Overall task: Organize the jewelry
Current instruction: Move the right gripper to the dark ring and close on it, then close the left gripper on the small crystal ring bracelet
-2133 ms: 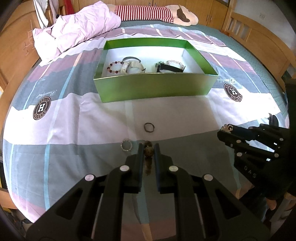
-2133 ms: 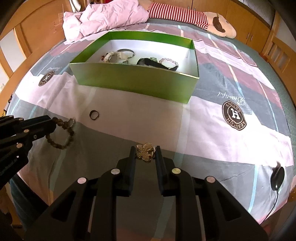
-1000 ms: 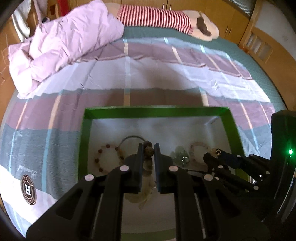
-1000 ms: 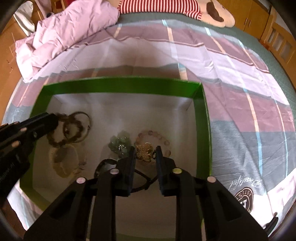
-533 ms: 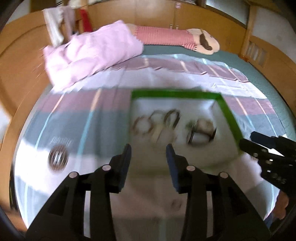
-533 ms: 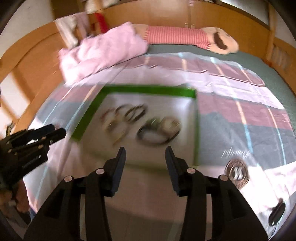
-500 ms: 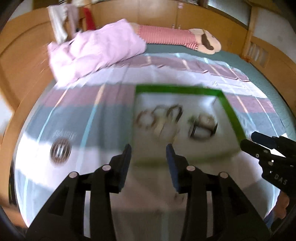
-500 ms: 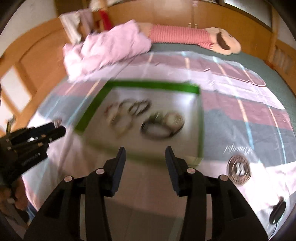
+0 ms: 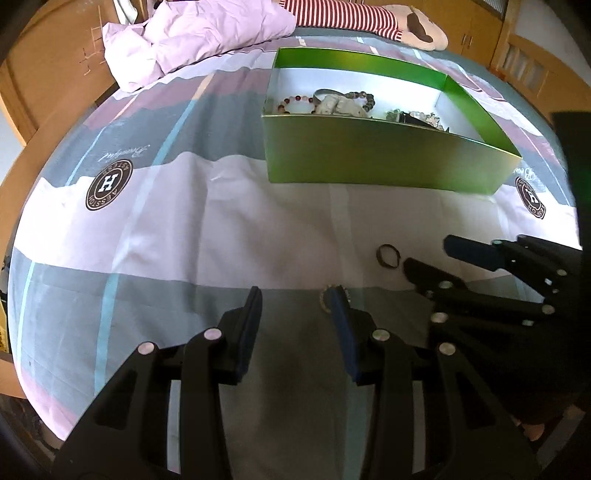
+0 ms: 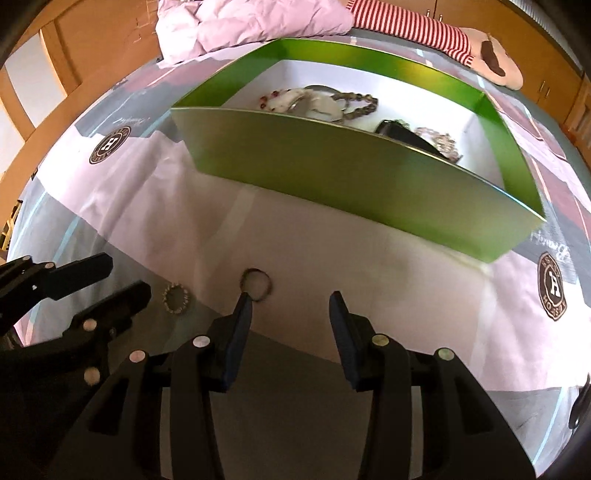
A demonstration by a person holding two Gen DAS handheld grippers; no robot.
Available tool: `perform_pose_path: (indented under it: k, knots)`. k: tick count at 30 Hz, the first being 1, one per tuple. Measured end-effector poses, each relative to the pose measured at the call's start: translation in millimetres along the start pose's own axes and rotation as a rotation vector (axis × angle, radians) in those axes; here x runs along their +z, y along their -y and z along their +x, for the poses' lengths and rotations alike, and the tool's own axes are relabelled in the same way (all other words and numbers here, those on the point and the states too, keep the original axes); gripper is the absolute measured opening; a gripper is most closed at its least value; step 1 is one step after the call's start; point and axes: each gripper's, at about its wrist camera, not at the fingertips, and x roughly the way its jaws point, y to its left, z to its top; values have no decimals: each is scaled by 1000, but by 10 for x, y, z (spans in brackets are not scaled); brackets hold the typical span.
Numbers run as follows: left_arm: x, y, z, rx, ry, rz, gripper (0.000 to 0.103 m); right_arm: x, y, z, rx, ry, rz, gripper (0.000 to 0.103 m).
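A green box [image 9: 384,155] sits on the bed with several bracelets [image 9: 332,103] and a dark watch inside; it also shows in the right wrist view [image 10: 332,173]. My left gripper [image 9: 297,299] is open and empty, low over the sheet. A small beaded ring [image 9: 327,295] lies by its right fingertip and also shows in the right wrist view [image 10: 176,298]. A dark ring [image 9: 388,255] lies further right. My right gripper [image 10: 290,301] is open and empty, with the dark ring [image 10: 256,284] at its left fingertip.
The bed sheet [image 9: 177,229] is striped pink, grey and white with round logos. A pink duvet [image 9: 192,33] and a striped plush toy [image 9: 369,18] lie behind the box. Wooden bed rails [image 9: 33,74] ring the mattress. A black object [image 10: 580,406] lies at the right edge.
Both grippers dropped the beaded bracelet and the gold brooch into the box, opened, and pulled back down to the two rings on the sheet.
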Motion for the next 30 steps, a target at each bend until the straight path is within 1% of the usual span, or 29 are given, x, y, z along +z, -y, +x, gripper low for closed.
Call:
perform_pose_path:
  k: [6,8,9,11,12,14,16,20,25,29,30]
  knots:
    - [4,-107,-50,16,5,-19,38,101,-99,69,39,-14,-3,43]
    - [2,-161,-64,22,2,-33,38,98,-133,90,38,-27,-14,42]
    - [-2,-184,-71,23,2,-37,38,99,-142,108,33,-34,-18,37]
    - [-9,-202,-79,28,1,-39,38,91,-147,168,22,-51,-16,31]
    - [-12,-208,-81,29,1,-41,38,90,-132,172,18,-46,-8,26]
    - [-13,-210,-81,25,0,-42,39,85,-105,160,6,-46,0,19]
    - [-17,-190,-72,19,-2,-35,39,59,-52,138,-4,-54,10,19]
    - [-27,-80,-25,-17,-15,-14,40,-66,81,66,-68,-55,12,19]
    - [-47,100,69,-47,-39,22,40,-294,385,-67,-144,-55,60,19]
    - [-55,200,129,-78,-56,35,43,-417,592,-134,-145,-56,108,19]
    - [-54,219,146,-87,-60,37,45,-444,626,-145,-150,-56,115,19]
